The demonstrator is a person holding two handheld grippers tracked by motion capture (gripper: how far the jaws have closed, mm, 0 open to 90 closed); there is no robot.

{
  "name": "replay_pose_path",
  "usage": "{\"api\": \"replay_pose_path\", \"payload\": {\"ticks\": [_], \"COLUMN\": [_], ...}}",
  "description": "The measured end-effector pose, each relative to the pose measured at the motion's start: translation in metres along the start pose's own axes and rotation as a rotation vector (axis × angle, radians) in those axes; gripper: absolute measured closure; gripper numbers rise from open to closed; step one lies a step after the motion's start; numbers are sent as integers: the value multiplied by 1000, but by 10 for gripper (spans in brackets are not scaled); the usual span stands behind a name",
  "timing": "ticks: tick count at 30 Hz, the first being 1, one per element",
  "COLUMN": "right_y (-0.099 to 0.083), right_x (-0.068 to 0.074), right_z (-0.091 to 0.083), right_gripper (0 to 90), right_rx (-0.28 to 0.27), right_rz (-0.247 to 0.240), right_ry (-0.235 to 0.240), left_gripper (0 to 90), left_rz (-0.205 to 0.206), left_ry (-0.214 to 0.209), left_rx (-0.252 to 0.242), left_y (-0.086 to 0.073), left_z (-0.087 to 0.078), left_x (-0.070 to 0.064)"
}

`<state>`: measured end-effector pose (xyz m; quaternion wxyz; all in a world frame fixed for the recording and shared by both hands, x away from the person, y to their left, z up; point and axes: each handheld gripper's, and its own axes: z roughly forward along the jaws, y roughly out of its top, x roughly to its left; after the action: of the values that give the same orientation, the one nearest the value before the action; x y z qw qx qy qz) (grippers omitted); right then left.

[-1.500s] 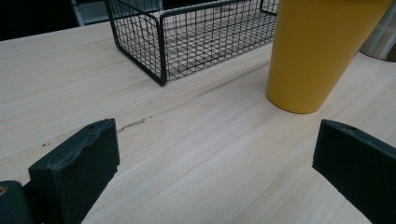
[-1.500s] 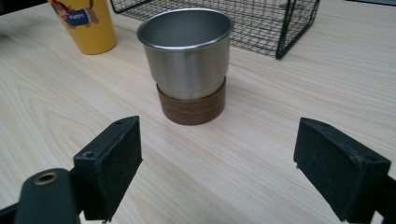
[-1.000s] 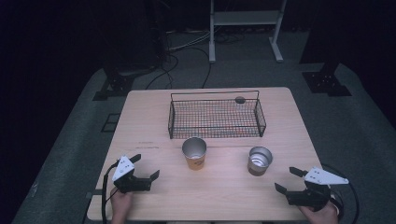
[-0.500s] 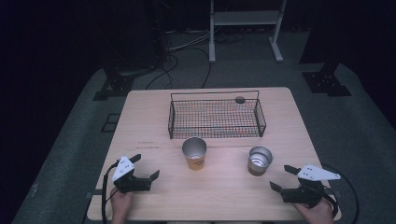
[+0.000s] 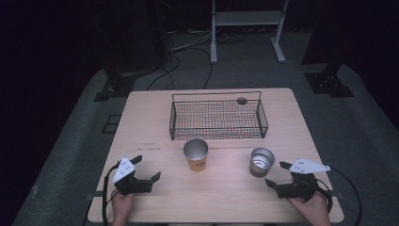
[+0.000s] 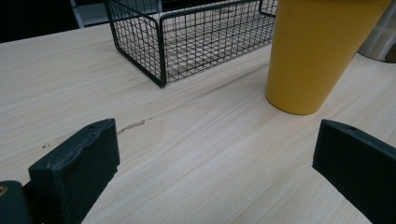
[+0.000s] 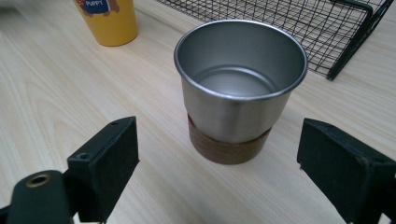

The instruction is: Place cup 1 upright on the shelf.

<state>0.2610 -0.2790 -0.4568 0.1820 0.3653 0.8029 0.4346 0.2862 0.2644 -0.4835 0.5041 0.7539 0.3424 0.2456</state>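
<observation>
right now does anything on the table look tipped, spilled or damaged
Nothing stands out. The yellow cup and the steel cup stand upright and look empty, the wire basket sits square, and the table looks dry.

Beyond the right gripper's (image 7: 219,154) black jaws stands a silver steel cup (image 7: 240,84) with a brown band around its base. Past the left gripper's (image 6: 210,154) black jaws stands a yellow cup (image 6: 317,51), silver inside, with a small red and blue print. The wire basket (image 5: 216,117) beyond both is black mesh. The counter (image 5: 150,122) is pale wood grain, the floor grey.
</observation>
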Motion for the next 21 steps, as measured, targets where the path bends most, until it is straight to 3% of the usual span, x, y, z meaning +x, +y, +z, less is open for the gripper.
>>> {"api": "replay_pose_path", "payload": {"ticks": [10, 16, 21], "right_y": [6, 11, 17], "right_x": [-3, -3, -3], "right_z": [12, 21, 24], "right_gripper": [24, 17, 16], "right_rx": [54, 96, 101], "right_rz": [15, 13, 7], "right_ry": [-6, -12, -18], "left_gripper": [0, 0, 0], "left_rz": [-1, -1, 0], "left_ry": [-1, -1, -1], "left_rx": [-2, -1, -1], "left_y": [0, 0, 0], "left_z": [0, 0, 0], "left_x": [0, 0, 0]}}
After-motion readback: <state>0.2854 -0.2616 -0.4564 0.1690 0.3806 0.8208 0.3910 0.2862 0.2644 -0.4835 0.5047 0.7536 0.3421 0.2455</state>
